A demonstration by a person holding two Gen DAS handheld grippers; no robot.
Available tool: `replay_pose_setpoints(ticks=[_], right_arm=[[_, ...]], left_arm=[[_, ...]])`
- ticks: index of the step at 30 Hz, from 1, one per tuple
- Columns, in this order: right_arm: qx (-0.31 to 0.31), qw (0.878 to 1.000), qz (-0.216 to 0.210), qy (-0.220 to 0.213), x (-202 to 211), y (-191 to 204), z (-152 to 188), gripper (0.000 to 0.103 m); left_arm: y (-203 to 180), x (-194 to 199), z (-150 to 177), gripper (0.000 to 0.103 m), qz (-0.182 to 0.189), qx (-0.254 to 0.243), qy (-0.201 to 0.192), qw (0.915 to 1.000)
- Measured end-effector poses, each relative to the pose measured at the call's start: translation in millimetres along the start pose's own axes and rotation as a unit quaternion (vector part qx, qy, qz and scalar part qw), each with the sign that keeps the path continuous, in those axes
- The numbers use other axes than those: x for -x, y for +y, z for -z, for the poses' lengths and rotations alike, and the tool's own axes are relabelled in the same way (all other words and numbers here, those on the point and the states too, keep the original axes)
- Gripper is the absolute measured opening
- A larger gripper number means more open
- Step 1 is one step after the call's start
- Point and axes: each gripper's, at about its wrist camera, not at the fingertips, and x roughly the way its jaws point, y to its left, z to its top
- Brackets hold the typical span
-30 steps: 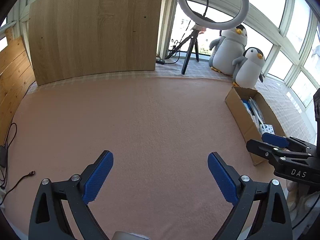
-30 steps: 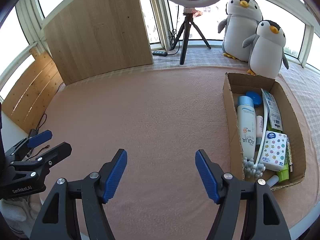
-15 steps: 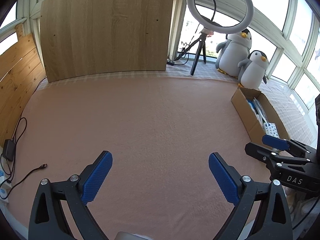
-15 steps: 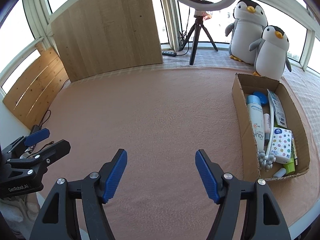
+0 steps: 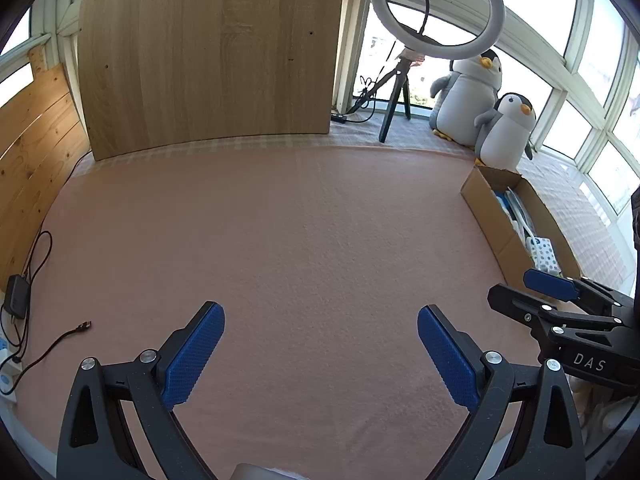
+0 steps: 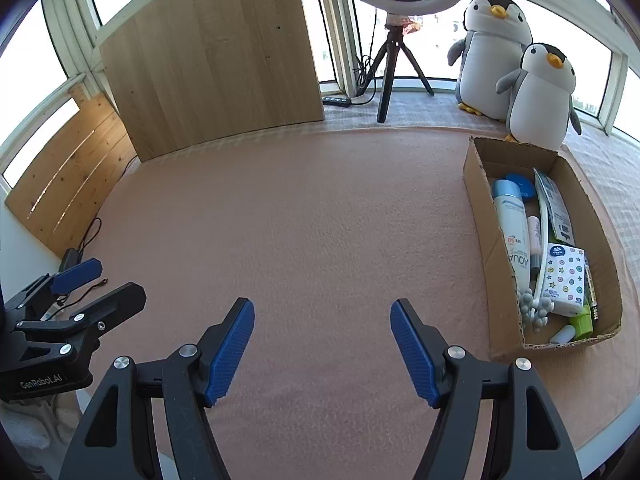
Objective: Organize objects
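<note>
Right wrist view: nearest the lens, the right gripper [image 6: 322, 344] is held with its blue pads spread wide and nothing between them, above bare pink cloth [image 6: 300, 220]. The left gripper [image 5: 320, 354] is likewise seen agape and empty. Farther off, to the right, the cardboard box [image 6: 480, 236] is found with its long axis running away from the viewer, already filled with bottles and packets. The right gripper is judged nearer to it.

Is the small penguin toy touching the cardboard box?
Cannot tell. In the right wrist view the small penguin stands right behind the cardboard box, whose far wall hides its base.
</note>
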Motion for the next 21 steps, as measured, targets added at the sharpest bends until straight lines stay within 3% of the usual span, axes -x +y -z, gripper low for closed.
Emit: replay_pose_setpoints(ticks=[21], right_arm=[[-0.002,1.0,0.002,0.002,-1.8,-5.7,-2.1,0.067]], left_arm=[[1.3,-6.4,-2.3,0.099,0.0,0.003,0.005,1.0]])
